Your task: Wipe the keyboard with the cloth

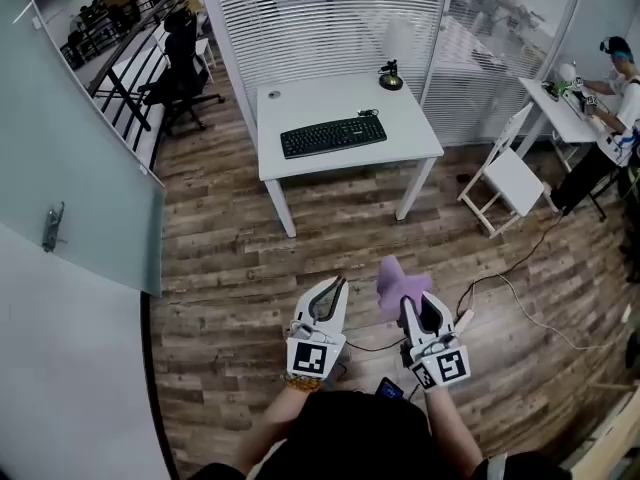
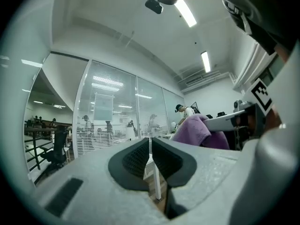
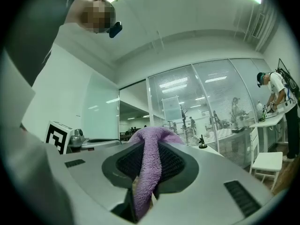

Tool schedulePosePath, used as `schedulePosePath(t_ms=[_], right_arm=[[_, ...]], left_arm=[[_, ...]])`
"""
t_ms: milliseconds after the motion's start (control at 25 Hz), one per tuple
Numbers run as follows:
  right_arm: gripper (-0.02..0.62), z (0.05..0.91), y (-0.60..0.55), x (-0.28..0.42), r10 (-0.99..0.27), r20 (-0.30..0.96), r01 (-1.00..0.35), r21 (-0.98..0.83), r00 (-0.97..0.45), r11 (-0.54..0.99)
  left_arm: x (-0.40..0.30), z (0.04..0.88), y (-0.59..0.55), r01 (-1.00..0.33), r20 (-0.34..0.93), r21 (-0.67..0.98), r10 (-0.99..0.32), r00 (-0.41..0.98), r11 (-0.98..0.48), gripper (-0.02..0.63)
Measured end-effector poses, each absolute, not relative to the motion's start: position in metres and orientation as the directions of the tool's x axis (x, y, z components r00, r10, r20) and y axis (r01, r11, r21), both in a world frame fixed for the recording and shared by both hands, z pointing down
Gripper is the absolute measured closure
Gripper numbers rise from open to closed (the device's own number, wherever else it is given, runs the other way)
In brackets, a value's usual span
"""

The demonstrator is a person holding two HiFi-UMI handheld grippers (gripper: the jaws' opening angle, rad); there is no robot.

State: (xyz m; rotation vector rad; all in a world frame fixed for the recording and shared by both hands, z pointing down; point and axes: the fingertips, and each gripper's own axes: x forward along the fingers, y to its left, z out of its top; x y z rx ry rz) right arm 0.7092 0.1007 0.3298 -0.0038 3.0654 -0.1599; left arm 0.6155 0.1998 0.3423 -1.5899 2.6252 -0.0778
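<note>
The right tongs (image 1: 410,303) are shut tight on the purple cloth (image 1: 400,284), which sticks up out of them. The left tongs (image 1: 338,284) are shut with nothing in them. The black keyboard (image 1: 333,135) lies on the white worktop (image 1: 330,98), straight ahead and well apart from both tongs, so I think the person must walk up first. Its long side runs left to right, a bit tilted, with the right end farther away.

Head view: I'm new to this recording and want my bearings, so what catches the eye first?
A purple cloth stands out, clamped in the right gripper low in the picture, over the wood floor. Beyond it, a black keyboard lies on a white table; the left gripper is shut and empty.
</note>
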Motion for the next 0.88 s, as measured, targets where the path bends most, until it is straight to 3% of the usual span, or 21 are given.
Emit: schedulePosePath(t_ms=[400,880], right_arm=[[0.522,0.312,0.086,0.562,-0.09,-0.065,-0.084,-0.095,-0.994,0.992],[0.522,0.314,0.065,0.459,-0.081,-0.034,-0.078,-0.075,-0.996,0.994]], left_arm=[[0.46,0.333,0.199,-0.898,-0.059,-0.065,-0.9,-0.432,0.435,0.572],[0.359,0.345,0.2,-0.871,-0.08,0.004,-0.868,-0.491,0.492,0.572]])
